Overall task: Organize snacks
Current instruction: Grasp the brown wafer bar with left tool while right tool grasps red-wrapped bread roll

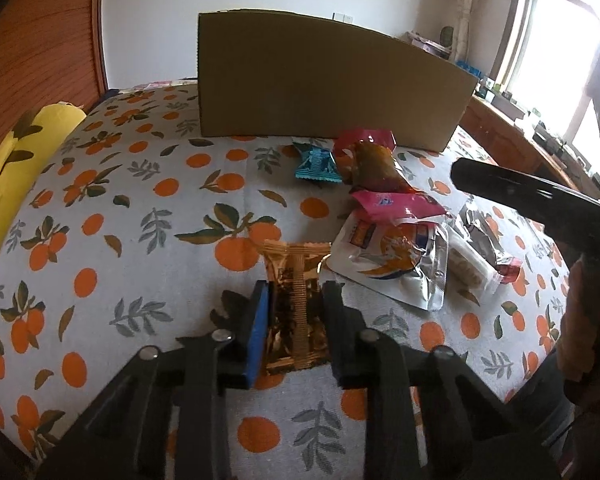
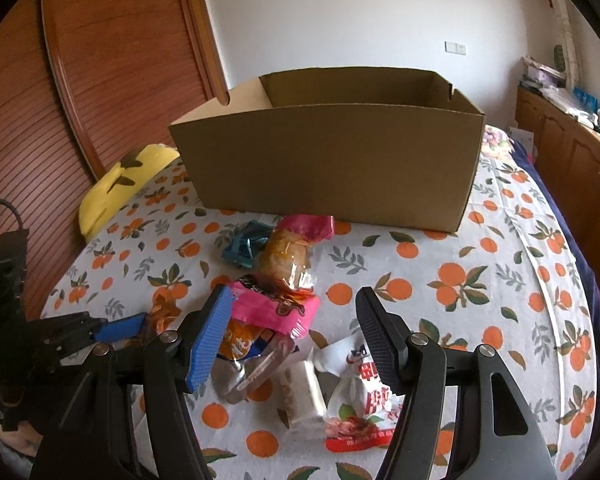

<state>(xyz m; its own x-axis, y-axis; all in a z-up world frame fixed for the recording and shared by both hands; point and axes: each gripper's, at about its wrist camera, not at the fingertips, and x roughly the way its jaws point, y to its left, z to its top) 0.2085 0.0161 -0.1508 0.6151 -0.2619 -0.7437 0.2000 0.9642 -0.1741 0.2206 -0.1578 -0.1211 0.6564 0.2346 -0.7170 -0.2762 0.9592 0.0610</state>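
My left gripper [image 1: 296, 286] is shut on a golden-brown snack packet [image 1: 294, 300] lying on the orange-print sheet; its blue pad [image 2: 120, 328] shows at the left of the right wrist view. My right gripper [image 2: 292, 300] hangs open above a heap of snacks: a pink packet [image 2: 276, 308], a brown vacuum-packed snack [image 2: 288, 260], a teal packet [image 2: 240, 250], a white-orange pouch [image 2: 240, 340], a clear biscuit pack [image 2: 304, 396] and a red-white packet [image 2: 364, 400]. An open cardboard box [image 2: 332, 160] stands behind them. In the left wrist view the heap [image 1: 392, 260] lies right of my held packet.
A yellow pillow [image 1: 20, 168] lies at the bed's left edge by the wooden headboard [image 2: 100, 80]. Wooden cabinets with clutter [image 2: 572, 152] line the right wall under a window. A hand [image 1: 588, 300] holds the right gripper, one finger [image 1: 500, 188] reaching in from the right.
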